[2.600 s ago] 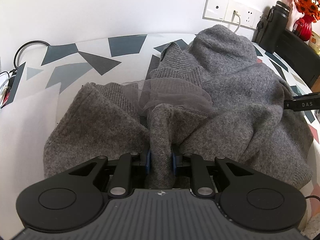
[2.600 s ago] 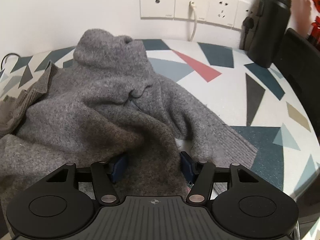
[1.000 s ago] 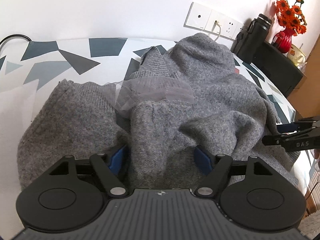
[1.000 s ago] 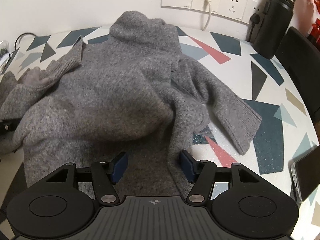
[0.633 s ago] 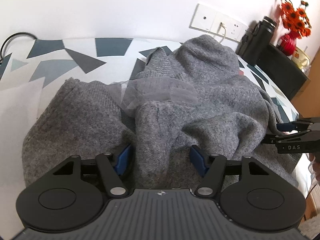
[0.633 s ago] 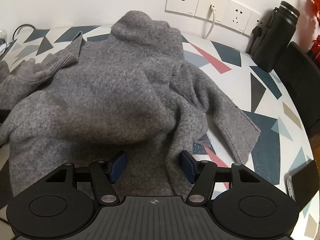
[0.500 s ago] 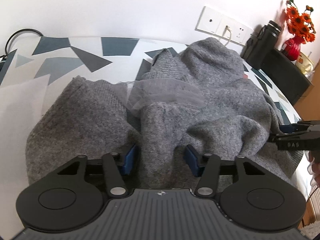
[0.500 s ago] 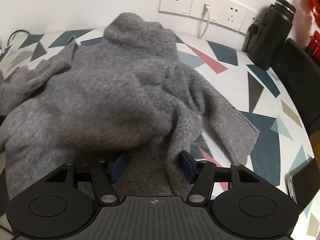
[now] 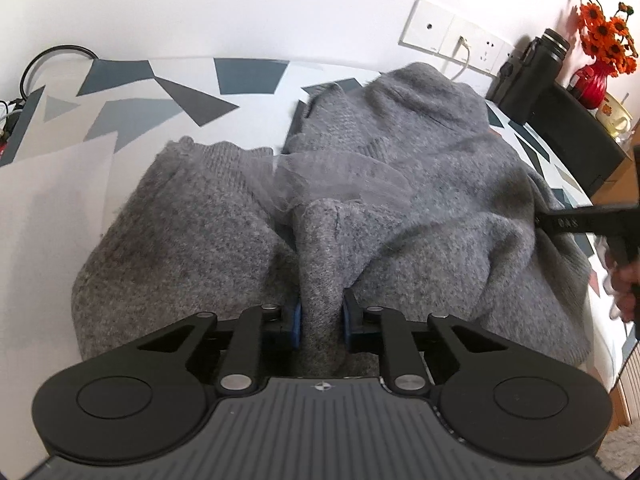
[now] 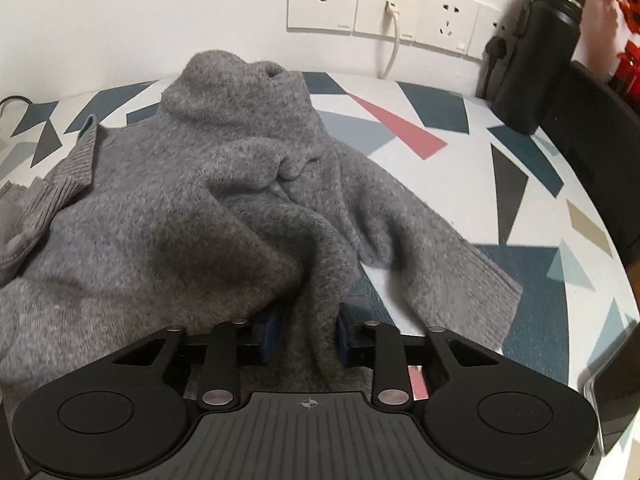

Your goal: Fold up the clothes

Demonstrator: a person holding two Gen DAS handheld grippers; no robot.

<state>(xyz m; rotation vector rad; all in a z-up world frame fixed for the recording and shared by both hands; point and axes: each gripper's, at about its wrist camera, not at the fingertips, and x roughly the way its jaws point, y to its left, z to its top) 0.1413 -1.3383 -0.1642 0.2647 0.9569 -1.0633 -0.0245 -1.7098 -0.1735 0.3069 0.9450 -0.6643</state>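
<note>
Left wrist view
Left hand-held gripper [image 9: 320, 322]: fingers drawn in on a raised fold of the grey sweater [image 9: 420, 216], blue pads [image 9: 295, 320] pressing the knit from both sides.
Sweater: heaped on the table [image 9: 140, 120], from the near edge toward the far edge; its high collar lies close to the wall.
Sheer trim [image 9: 336, 184]: a strip of thin grey mesh lies across the middle of the knit, just beyond the pinched fold.
Right hand-held gripper [image 9: 580, 222]: a black bar reaching in from the right edge of the table, its tip touching the sweater; from here I cannot tell how its fingers stand.
Far right corner: black flask [image 9: 528, 72] near the wall sockets [image 9: 452, 40]; red vase with orange flowers [image 9: 600, 36] behind a dark box.

Right wrist view
Right hand-held gripper [image 10: 306, 338]: fingers closed on a thick bunch of the grey sweater [image 10: 180, 220] at the near edge of the table [image 10: 520, 168].
Sweater: covers the left and middle of the table; collar stands up toward the far edge, one sleeve [image 10: 440, 248] stretches flat toward the right edge.
Wall sockets [image 10: 384, 8]: a white cable is plugged in, hanging down to the table.
Black flask [image 10: 540, 52]: upright at the far right corner.
Phone [image 10: 612, 392]: dark slab at the near right edge, apart from the sweater.
</note>
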